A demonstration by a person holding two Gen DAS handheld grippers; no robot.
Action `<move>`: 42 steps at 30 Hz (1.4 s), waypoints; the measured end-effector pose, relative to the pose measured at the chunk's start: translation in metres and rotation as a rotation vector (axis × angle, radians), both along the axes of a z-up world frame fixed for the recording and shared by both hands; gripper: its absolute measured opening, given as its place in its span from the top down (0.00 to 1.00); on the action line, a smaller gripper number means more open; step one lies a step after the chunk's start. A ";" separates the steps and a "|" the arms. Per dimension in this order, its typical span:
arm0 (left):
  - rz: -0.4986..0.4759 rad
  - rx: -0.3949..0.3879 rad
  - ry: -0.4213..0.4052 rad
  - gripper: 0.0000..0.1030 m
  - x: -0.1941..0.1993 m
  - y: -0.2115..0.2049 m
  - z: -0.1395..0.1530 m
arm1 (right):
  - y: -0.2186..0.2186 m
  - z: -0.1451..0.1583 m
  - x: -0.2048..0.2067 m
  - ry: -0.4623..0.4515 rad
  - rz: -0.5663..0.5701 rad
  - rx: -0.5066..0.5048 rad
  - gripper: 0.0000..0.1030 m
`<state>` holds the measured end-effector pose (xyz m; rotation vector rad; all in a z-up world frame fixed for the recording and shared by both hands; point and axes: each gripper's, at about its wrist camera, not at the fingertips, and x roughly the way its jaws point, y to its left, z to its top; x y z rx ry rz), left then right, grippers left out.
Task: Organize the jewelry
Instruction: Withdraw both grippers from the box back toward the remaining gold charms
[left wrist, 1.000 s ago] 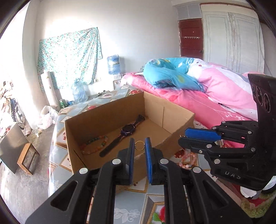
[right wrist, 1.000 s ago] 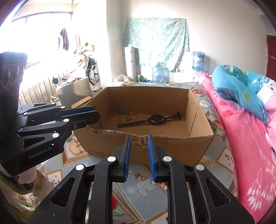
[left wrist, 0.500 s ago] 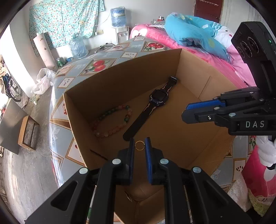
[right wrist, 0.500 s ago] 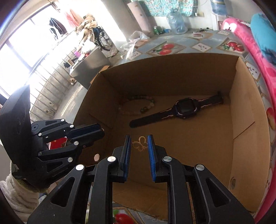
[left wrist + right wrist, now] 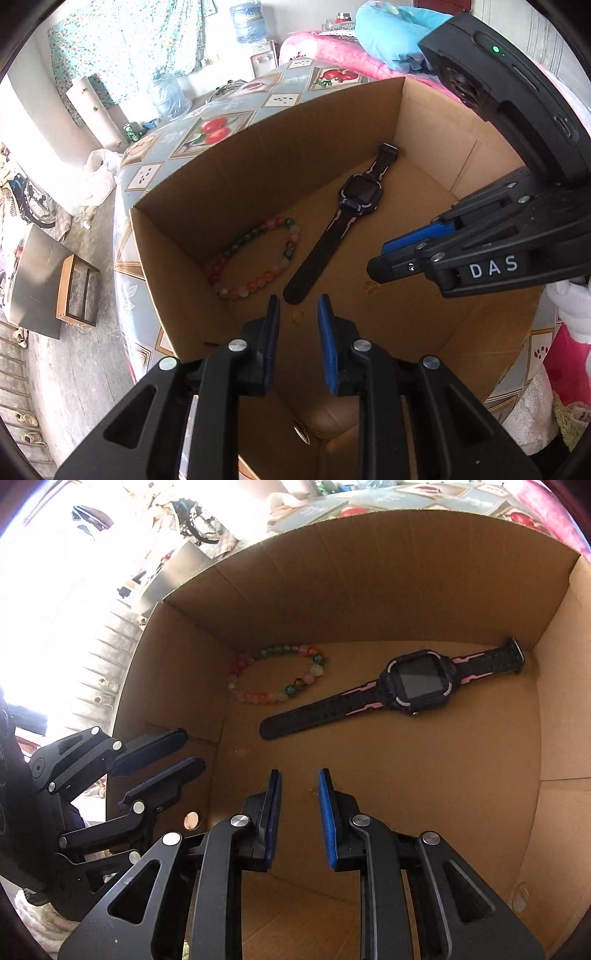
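Fingers [image 5: 273, 332] of both grippers are seen parted and empty above the cardboard box [image 5: 258, 155]. On its floor, a small gold ring [image 5: 297, 316] and what may be a butterfly charm [image 5: 370, 285] are faintly discerned.

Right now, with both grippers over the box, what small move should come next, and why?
Probably lift both out of the cardboard box. The left gripper and right gripper are open and empty, and a small ring and gold charm lie on the floor near the watch and bead bracelet.
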<state>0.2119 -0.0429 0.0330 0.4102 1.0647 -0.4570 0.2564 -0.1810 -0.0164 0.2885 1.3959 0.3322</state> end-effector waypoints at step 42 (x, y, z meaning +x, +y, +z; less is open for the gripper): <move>-0.073 -0.342 -0.183 0.70 -0.166 -0.028 -0.030 | -0.053 0.003 -0.224 -0.395 -0.180 0.080 0.80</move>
